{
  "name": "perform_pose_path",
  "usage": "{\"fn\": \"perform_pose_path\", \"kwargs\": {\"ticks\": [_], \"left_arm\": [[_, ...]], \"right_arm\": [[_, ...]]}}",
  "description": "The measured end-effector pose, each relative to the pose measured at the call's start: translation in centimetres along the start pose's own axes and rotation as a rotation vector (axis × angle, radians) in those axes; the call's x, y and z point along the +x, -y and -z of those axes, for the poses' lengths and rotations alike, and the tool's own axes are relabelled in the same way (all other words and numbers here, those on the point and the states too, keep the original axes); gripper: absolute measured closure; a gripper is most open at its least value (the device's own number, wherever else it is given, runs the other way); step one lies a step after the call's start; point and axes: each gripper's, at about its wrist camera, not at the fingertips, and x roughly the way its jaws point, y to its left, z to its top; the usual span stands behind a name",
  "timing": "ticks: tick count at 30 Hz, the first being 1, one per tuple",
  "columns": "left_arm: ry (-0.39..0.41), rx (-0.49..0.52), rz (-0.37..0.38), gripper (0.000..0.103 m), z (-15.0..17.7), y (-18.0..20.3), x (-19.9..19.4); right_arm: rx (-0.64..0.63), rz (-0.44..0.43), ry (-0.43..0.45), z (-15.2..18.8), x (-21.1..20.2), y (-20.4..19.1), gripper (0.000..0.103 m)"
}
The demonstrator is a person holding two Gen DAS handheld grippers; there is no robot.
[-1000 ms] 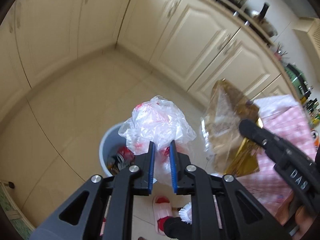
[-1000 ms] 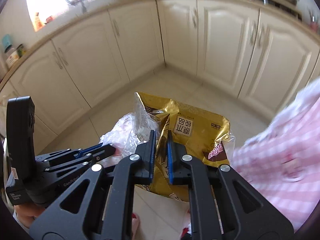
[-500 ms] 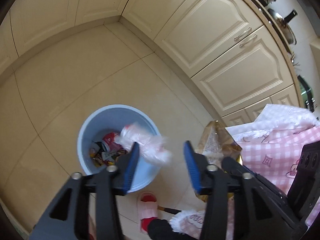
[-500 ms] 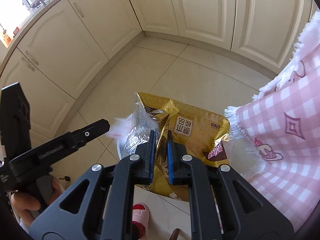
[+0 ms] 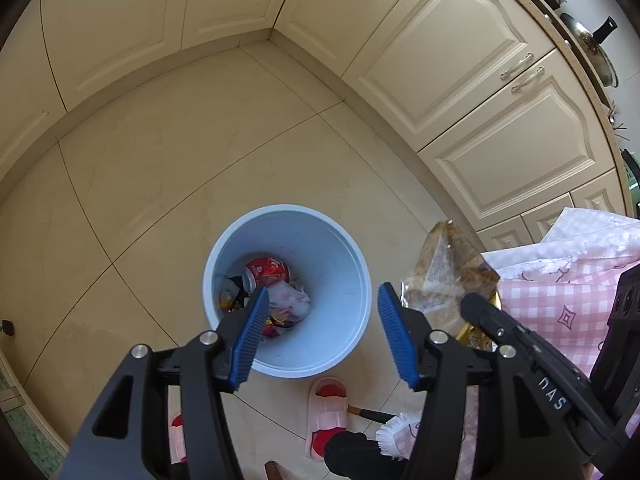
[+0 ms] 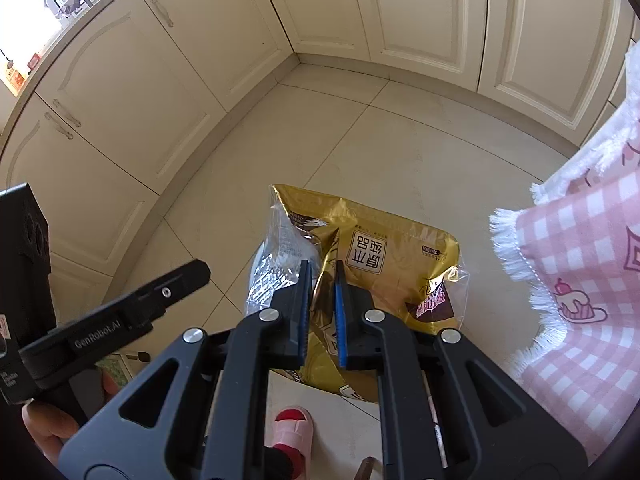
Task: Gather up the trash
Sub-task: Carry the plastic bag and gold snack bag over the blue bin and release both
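Note:
A light blue trash bin (image 5: 344,264) stands on the tiled floor, directly below my left gripper (image 5: 320,300), which is open and empty. In the bin lie a crumpled clear plastic bag (image 5: 290,298) with red print and a red can (image 5: 266,270). My right gripper (image 6: 320,276) is shut on a gold snack bag (image 6: 384,256) with a clear plastic part, held above the floor just right of the bin. The gold bag also shows in the left wrist view (image 5: 448,276). The bin is mostly hidden behind the bag in the right wrist view.
Cream kitchen cabinets (image 5: 480,92) run along the walls and meet in a corner. A pink checked tablecloth (image 6: 592,280) hangs at the right. The person's pink slipper (image 5: 326,412) is just in front of the bin. Pots (image 5: 592,48) stand on the counter.
My left gripper opened and let go of the clear plastic bag, which fell into the bin. Both views tilted down toward the floor. The right gripper still holds the gold bag.

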Motion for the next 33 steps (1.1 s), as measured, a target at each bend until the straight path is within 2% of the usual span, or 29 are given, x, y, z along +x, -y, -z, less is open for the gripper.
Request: {"fn": "perform_pose_path", "kwargs": {"ticks": [5,19,23,31,33], "left_arm": [[0.009,0.002,-0.019,0.044,-0.1,-0.4,-0.5],[0.028,0.017,-0.092,0.043,-0.5,-1.3,-1.4],[0.033,-0.001,-0.109,0.043,-0.5,-1.7,-1.6],[0.036,-0.008,-0.117,0.043,-0.6,-1.9,-1.6],[0.036,-0.007,-0.117,0.043,-0.5,-1.8,-1.5]], "right_arm": [[-0.008,-0.014,0.007,-0.7,0.7,-1.4,0.089],[-0.017,-0.046,-0.003,-1.9,2.6,-4.2,0.087],[-0.009,-0.046,0.001,-1.8,2.5,-4.1,0.077],[-0.011,-0.046,0.006,-1.9,2.1,-4.3,0.075],[-0.009,-0.042,0.009,-2.0,2.0,-4.3,0.064]]}}
